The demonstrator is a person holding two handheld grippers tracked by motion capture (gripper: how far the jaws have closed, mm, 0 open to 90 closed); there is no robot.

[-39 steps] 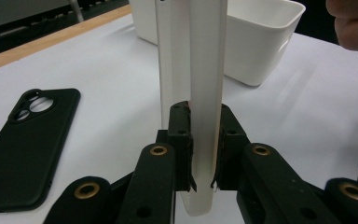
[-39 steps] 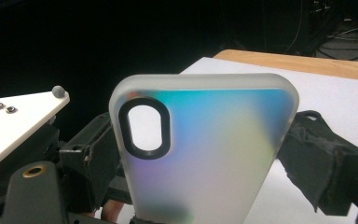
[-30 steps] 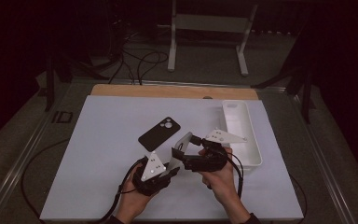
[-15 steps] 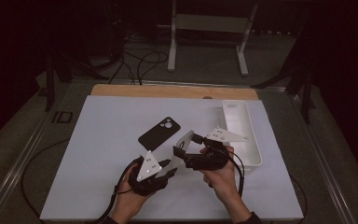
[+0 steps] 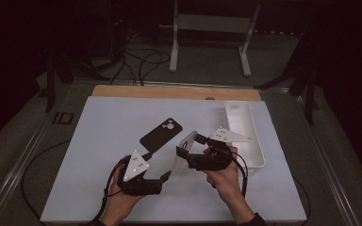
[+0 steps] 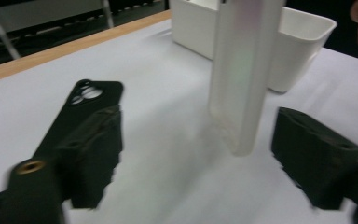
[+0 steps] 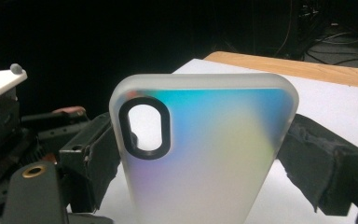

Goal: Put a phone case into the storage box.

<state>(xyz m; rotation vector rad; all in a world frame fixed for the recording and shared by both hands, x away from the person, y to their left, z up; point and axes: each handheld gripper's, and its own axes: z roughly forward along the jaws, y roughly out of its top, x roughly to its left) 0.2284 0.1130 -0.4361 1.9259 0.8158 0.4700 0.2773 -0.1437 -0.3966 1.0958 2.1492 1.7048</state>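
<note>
1. Far left, the left gripper (image 5: 166,175) sits low on the white table (image 5: 108,122) in the person's left hand (image 5: 122,200). Its jaws have just been opening and now stand wide, nothing pinched; the case's end hangs in the gap, apart from both pads.
2. Just above it, a black phone (image 5: 161,134) lies flat, camera side up.
3. In the middle, the frosted clear phone case (image 5: 183,150) stands tilted on edge, off the table.
4. The right gripper (image 5: 185,151) has the case clamped across its width, pads pressing both long edges.
5. Far right, a white tray (image 5: 257,155) sits near the table's edge, just beside the right hand (image 5: 226,176).
</note>
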